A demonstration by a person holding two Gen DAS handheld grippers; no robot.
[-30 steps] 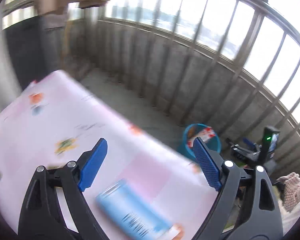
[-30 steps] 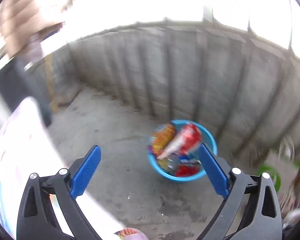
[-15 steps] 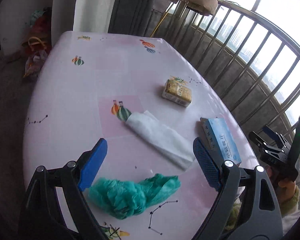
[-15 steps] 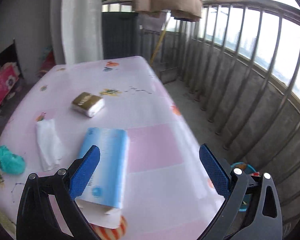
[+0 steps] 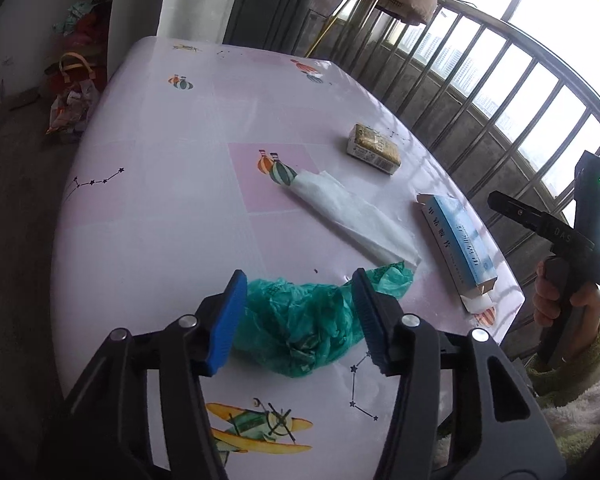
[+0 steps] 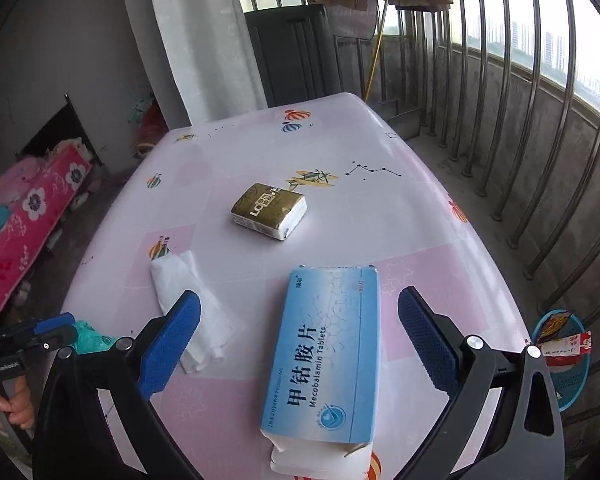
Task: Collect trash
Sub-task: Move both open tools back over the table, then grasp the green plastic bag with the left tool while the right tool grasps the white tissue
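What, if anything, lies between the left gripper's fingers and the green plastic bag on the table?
Nothing visible. The left gripper has been closing, and the green plastic bag already sits between its fingers; the white tissue lies beyond it.

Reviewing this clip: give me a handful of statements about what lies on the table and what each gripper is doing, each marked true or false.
1. The left gripper has the green plastic bag between its jaws, which have just been closing. True.
2. The right gripper is clamped on the blue tablet box. False: its jaws stand wide open, with the box lying between them.
3. The gold tissue pack lies on the table beyond the box. True.
4. The white tissue lies in the blue basket. False: it lies on the table.
5. The basket is empty. False: wrappers show in it.
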